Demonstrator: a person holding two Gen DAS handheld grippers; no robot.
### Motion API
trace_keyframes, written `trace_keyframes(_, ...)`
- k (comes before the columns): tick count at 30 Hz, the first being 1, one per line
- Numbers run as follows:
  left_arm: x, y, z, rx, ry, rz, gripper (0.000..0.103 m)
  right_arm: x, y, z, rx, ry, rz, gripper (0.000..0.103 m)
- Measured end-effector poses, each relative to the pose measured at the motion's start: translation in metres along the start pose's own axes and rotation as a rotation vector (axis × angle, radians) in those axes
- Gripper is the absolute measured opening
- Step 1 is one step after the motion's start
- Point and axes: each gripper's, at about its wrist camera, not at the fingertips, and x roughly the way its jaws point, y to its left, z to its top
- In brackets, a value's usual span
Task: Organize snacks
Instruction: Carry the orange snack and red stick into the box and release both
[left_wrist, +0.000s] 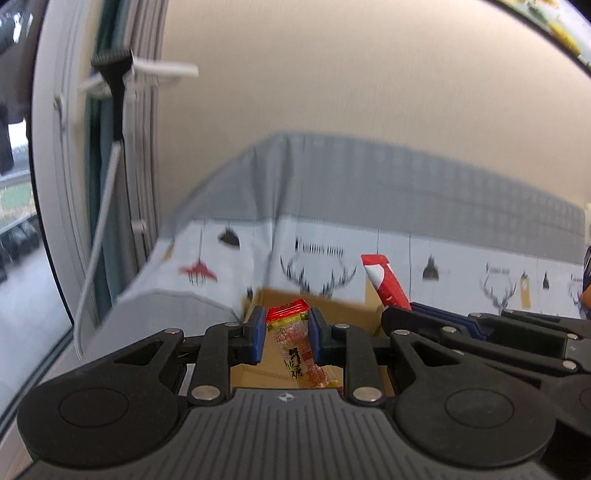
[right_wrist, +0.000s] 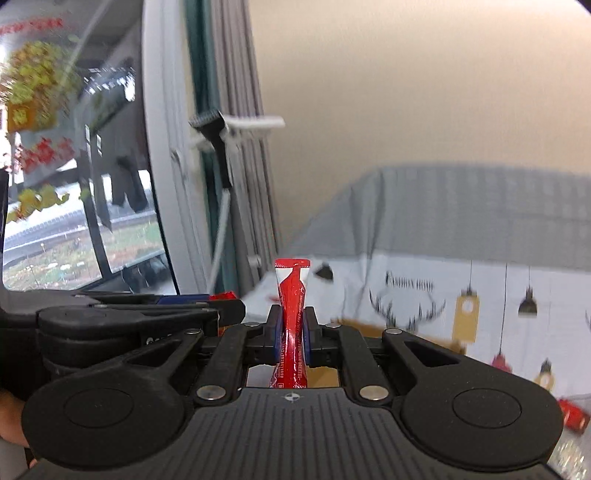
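My left gripper (left_wrist: 287, 334) is shut on a clear snack packet with a red top and yellow-orange print (left_wrist: 295, 343), held above an open cardboard box (left_wrist: 347, 314). My right gripper (right_wrist: 293, 332) is shut on a red stick packet (right_wrist: 293, 314) that stands upright between the pads. The same red stick packet (left_wrist: 384, 282) and the right gripper (left_wrist: 397, 314) show at the right of the left wrist view. The left gripper (right_wrist: 221, 306) shows at the left of the right wrist view. The cardboard box (right_wrist: 354, 326) lies below the right gripper.
A table with a white and grey cloth printed with antlers and lamps (left_wrist: 325, 236) runs to a beige wall. A window frame with a hanging black brush (left_wrist: 114, 85) stands at the left. A red packet (right_wrist: 572, 411) lies on the cloth at far right.
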Motion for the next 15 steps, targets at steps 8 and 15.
trace_keyframes(8,0.099,0.021,-0.03,-0.001,0.117,-0.049,0.026,0.069,-0.026,-0.035,0.053,0.128,-0.059,0.011)
trace_keyframes(15,0.167,0.021,-0.06,0.005,0.211,-0.071,0.026,0.117,-0.051,-0.068,0.063,0.237,-0.113,0.012)
